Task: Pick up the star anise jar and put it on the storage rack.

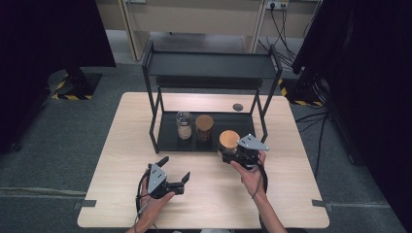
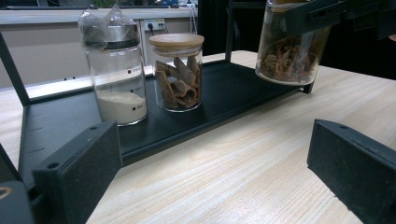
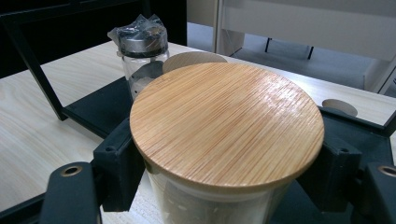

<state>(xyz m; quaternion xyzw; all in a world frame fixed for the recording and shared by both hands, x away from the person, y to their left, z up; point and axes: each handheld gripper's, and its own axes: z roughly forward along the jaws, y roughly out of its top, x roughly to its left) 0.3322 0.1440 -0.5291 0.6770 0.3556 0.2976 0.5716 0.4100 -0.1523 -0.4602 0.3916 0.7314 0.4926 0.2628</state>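
At the rack's (image 1: 160, 104) five o'clock corner, a jar held.
Right gripper (image 1: 232, 154) clamps the star-anise jar (image 2: 289, 51); left gripper (image 1: 176, 175) jaws stand apart at seven o'clock.

- Left claw (image 1: 173, 175): matte black body, grey three-cornered plate on top, black cable trailing.
- Right claw (image 1: 233, 152): same black build and grey plate; screw holes dot its blocky jaws.
- Forearms bare.

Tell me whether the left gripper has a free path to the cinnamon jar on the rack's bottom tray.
Probably yes. The left gripper is open, the bare table lies ahead, and the cinnamon jar stands near the tray's front edge, apart from the powder jar.
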